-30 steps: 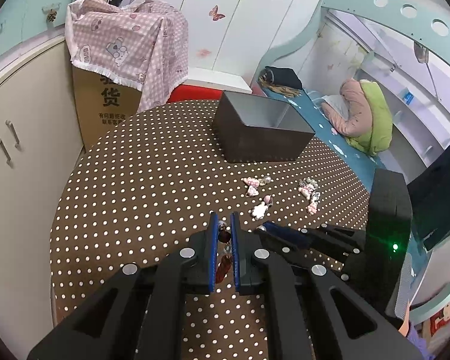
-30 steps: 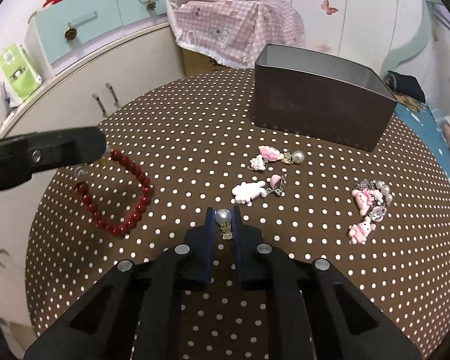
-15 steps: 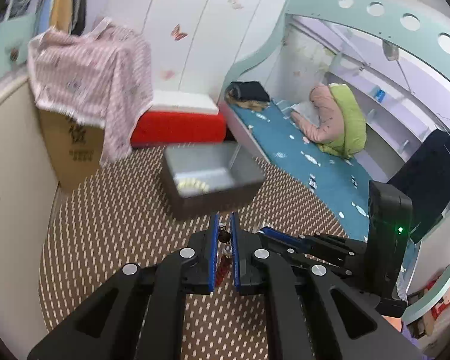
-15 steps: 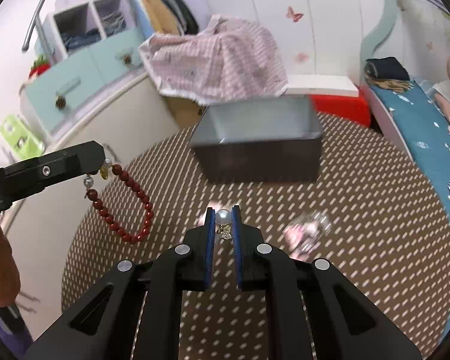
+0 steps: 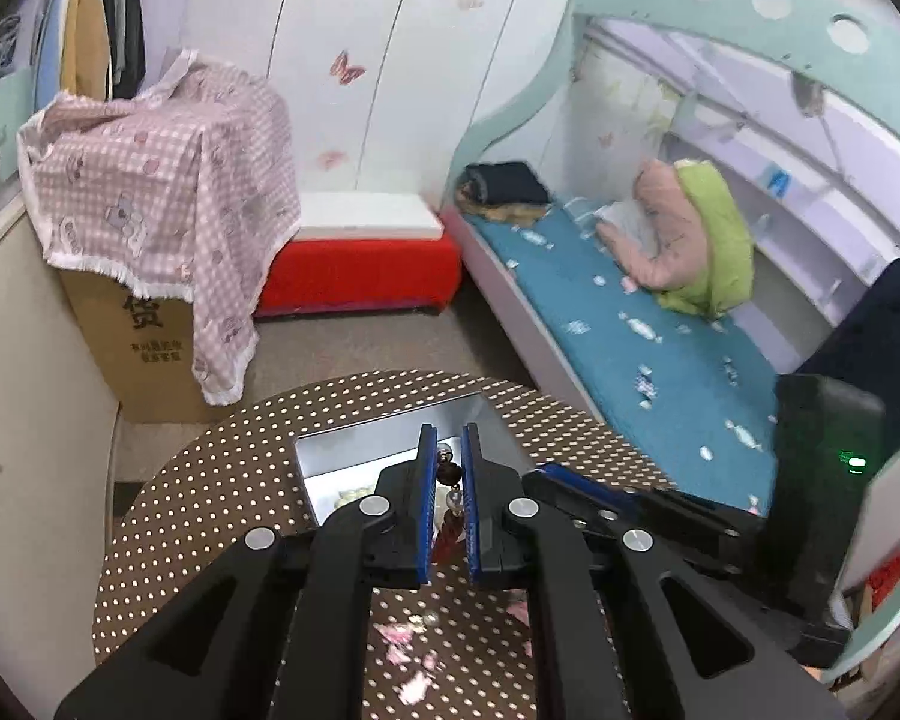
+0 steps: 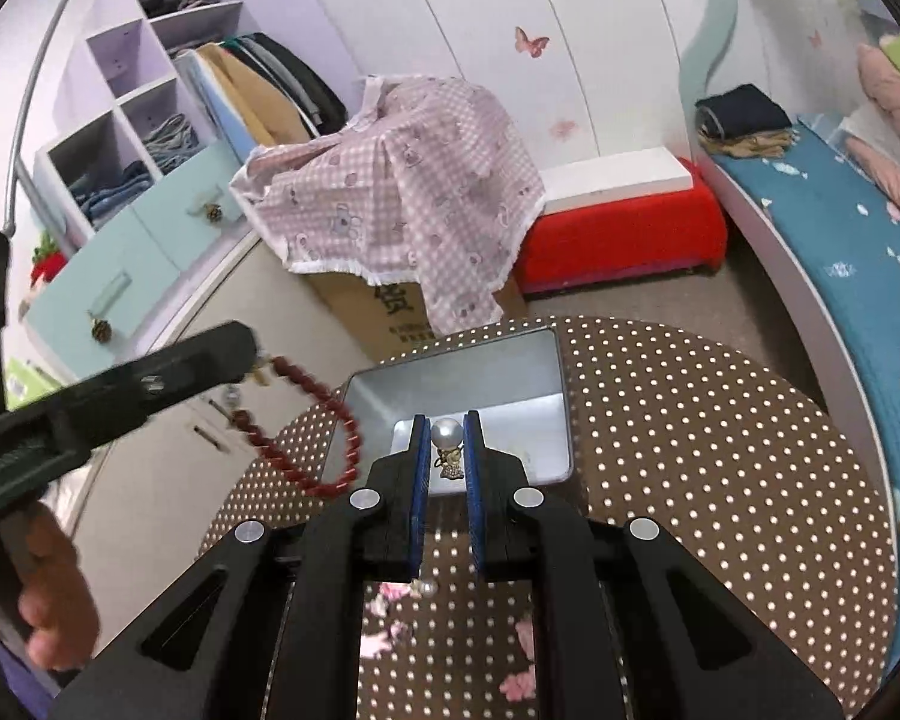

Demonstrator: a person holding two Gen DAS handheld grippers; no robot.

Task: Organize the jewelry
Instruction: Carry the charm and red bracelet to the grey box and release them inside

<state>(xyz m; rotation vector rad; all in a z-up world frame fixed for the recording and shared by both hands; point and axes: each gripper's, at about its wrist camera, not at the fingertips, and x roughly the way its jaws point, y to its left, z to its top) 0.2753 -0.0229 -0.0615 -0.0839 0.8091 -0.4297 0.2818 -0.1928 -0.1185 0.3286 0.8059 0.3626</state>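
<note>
My left gripper is shut on the clasp end of a red bead bracelet; in the right wrist view the bracelet hangs from it in a loop beside the left edge of the grey metal box. My right gripper is shut on a pearl earring and holds it above the open box. The box lies below both grippers and holds a pale beaded piece.
The round table with the brown dotted cloth carries several pink and pearl trinkets near its front, under the grippers. A covered cardboard carton, a red bench and a bed stand beyond the table.
Both grippers have risen from the tabletop and moved forward over the box, each carrying its piece. The bracelet now hangs free in the air.
</note>
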